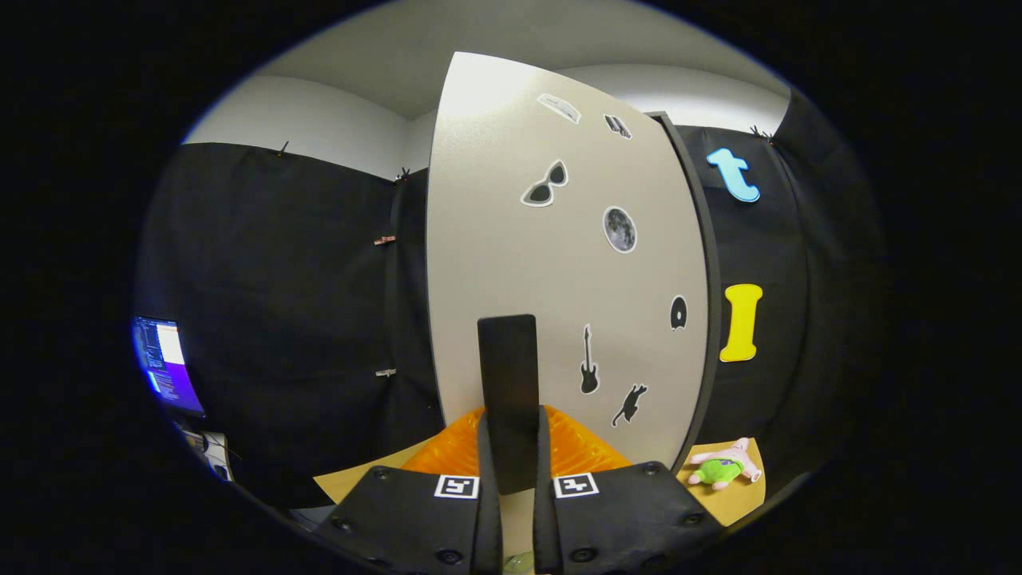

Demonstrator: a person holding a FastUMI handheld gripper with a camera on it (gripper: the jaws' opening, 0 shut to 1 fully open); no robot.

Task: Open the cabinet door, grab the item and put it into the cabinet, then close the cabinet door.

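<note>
Gripper view shows the gripper [511, 467] pinching the black handle [508, 399] of the pale cabinet door [559, 263] mid-frame, so swing it steadily along the hinge arc, leaving the plush toy [725, 467] at lower right undisturbed.

Gripper camera close, facing cabinet door [559, 263] along fingers [482, 455]

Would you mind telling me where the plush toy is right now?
The plush toy lies on the tan tabletop beyond the hand-held gripper, right of the cabinet door, before the black cloth wall.
</note>
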